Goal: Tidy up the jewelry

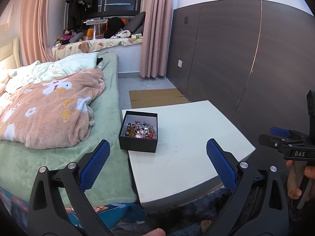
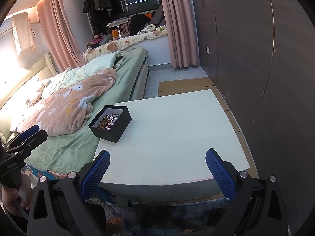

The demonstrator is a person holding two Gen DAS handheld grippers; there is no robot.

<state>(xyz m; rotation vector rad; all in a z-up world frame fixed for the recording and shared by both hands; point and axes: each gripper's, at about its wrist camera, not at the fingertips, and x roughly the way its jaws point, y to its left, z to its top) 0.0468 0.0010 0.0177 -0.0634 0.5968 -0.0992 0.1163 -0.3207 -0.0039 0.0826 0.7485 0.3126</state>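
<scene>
sitting at the far left corner of the white table (image 1: 189, 137), right by the edge that runs along the bed (image 1: 59, 118), is an open black box (image 1: 138, 132) with a tangle of jewelry (image 1: 140, 130) heaped inside: dark beads, silvery chain, bits of red and orange. both pairs of tongs hang back from it, over the table's near edge. the left gripper (image 1: 157, 157) is spread wide with nothing between its fingers, and the box lies ahead of it, nearer its left finger. the right gripper (image 2: 157, 161) is spread just as wide and holds nothing; the box (image 2: 110, 124) lies ahead and well off to its left.

the left wrist view looks almost straight down into the box, so the separate pieces show, and it catches the right gripper from the side, gripped in a hand (image 1: 299, 181). the right wrist view sees the box at a slant, with its outer walls plain, and shows more bare tabletop.

the box is matte black card with a pale lining. the table is smooth white with a stitched seam along its near edge. the finger pads (image 1: 98, 163) are blue and cross-hatched on black arms. a fleecy pink blanket (image 1: 49, 110) lies rumpled on the green bed cover.
</scene>
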